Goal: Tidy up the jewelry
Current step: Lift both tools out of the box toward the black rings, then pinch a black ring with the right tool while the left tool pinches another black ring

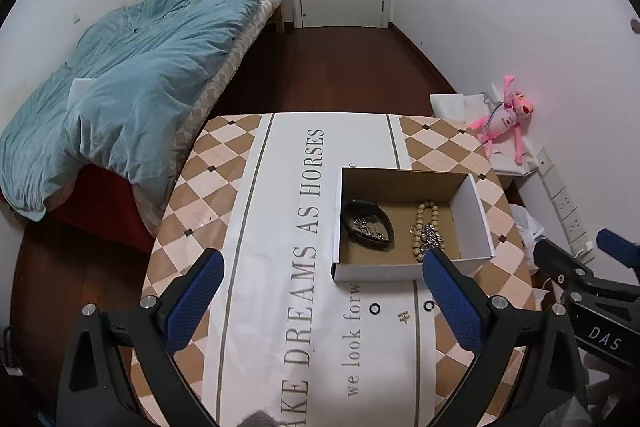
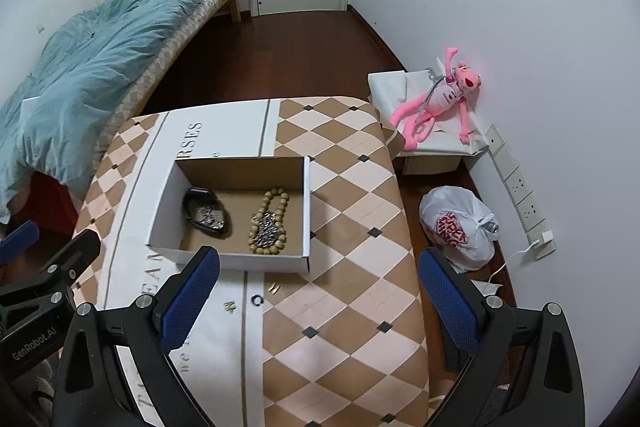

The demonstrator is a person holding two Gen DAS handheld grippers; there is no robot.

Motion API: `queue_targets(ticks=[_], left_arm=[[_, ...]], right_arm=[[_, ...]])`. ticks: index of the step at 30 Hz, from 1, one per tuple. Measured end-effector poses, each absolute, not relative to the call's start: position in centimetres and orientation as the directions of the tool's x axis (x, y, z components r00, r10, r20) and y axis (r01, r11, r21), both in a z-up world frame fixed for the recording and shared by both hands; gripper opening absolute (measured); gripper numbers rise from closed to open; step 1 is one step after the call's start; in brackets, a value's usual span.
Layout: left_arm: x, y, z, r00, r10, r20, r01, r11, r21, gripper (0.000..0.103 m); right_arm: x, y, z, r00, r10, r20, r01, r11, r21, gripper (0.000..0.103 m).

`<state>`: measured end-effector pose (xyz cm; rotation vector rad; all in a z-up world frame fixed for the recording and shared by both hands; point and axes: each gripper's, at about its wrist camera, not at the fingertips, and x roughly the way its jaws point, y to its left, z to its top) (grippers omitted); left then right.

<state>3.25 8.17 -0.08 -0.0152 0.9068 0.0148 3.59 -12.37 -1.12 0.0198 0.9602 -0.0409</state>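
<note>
Left gripper (image 1: 322, 285): we hold it spread wide, empty, near the box (image 1: 376, 271).
Right gripper (image 2: 318, 285): spread wide, touching nothing.

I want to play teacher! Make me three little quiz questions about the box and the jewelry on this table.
1. True or false: the wooden bead necklace lies inside the cardboard box.
2. What holds the silver bits: A) the dark dish B) a glass jar C) a blue cup?
3. Fill in: the small black ring lies on the ____, outside the box.

Key: 1 true. 2 A. 3 table.
Both the left gripper and right gripper are open and empty.
</note>
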Motion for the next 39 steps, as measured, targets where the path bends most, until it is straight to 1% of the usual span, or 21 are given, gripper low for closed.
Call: queue_targets(ticks=[4,7,12,14,15,16,18,21,24,26,27,28,29,32,39], left_arm=[[2.7,8.7,-1.0,0.599,0.039,-0.800,-0.063,0.998,0.002,0.102],[2.4,9.2,-2.9,0.579,0.085,-0.811,-0.095,0.995,0.037,0.102],[2.2,9.4,-7.1,0.521,0.136,-0.843,-0.110,0.990,0.092,0.102],[2.5,9.6,-8.9,0.491,0.151,-0.858,-0.115,0.987,0.108,0.102],[2.5,9.7,-9.4,0.484,0.155,-0.861,-0.116,0.987,0.112,0.102],[2.7,9.9,-10.1,0.475,0.167,-0.864,-0.121,0.985,0.123,0.102],[2.8,10.1,-11.0,0.460,0.181,-0.869,-0.125,0.982,0.139,0.102],[3.1,10.4,-12.2,0.434,0.195,-0.879,-0.129,0.980,0.154,0.102],[3.2,10.6,-12.8,0.421,0.201,-0.884,-0.131,0.978,0.160,0.102],[3.3,10.6,-13.0,0.416,0.199,-0.887,-0.126,0.979,0.160,0.102],[3.5,10.6,-13.2,0.415,0.197,-0.888,-0.124,0.979,0.160,0.102],[3.5,10.5,-13.2,0.414,0.197,-0.889,-0.121,0.980,0.161,0.102],[3.6,10.4,-13.3,0.413,0.197,-0.889,-0.118,0.980,0.162,0.102],[3.9,9.8,-13.7,0.410,0.186,-0.893,-0.103,0.982,0.157,0.102],[5.0,7.0,-14.2,0.411,0.081,-0.908,-0.032,0.997,0.075,0.101]], right_arm=[[2.8,-12.6,-2.2,0.547,0.024,-0.836,0.029,0.998,0.048,0.101],[2.4,-12.7,-4.4,0.514,0.047,-0.856,0.024,0.997,0.069,0.101],[2.6,-13.0,-9.8,0.455,0.132,-0.880,0.028,0.986,0.163,0.100],[3.0,-12.6,-11.8,0.439,0.168,-0.883,0.013,0.981,0.193,0.086],[3.1,-12.3,-12.5,0.431,0.177,-0.885,0.009,0.980,0.201,0.073],[3.4,-11.9,-13.6,0.420,0.202,-0.885,-0.002,0.975,0.221,0.064],[3.8,-11.0,-14.9,0.415,0.210,-0.885,-0.015,0.974,0.224,0.059],[4.4,-9.5,-16.2,0.415,0.218,-0.883,-0.042,0.974,0.221,0.046],[5.0,-8.3,-17.2,0.407,0.198,-0.892,-0.058,0.980,0.191,0.043],[5.0,-7.8,-17.5,0.419,0.180,-0.890,-0.069,0.984,0.167,0.039],[5.0,-7.6,-17.5,0.421,0.160,-0.893,-0.075,0.987,0.141,0.033],[4.9,-7.4,-17.5,0.427,0.145,-0.893,-0.082,0.989,0.122,0.022],[4.9,-7.1,-17.6,0.431,0.125,-0.894,-0.091,0.991,0.095,0.013],[4.7,-6.7,-17.7,0.437,0.111,-0.893,-0.110,0.991,0.069,0.012],[3.7,-11.0,-16.7,0.441,0.132,-0.888,-0.005,0.990,0.144,0.012]])
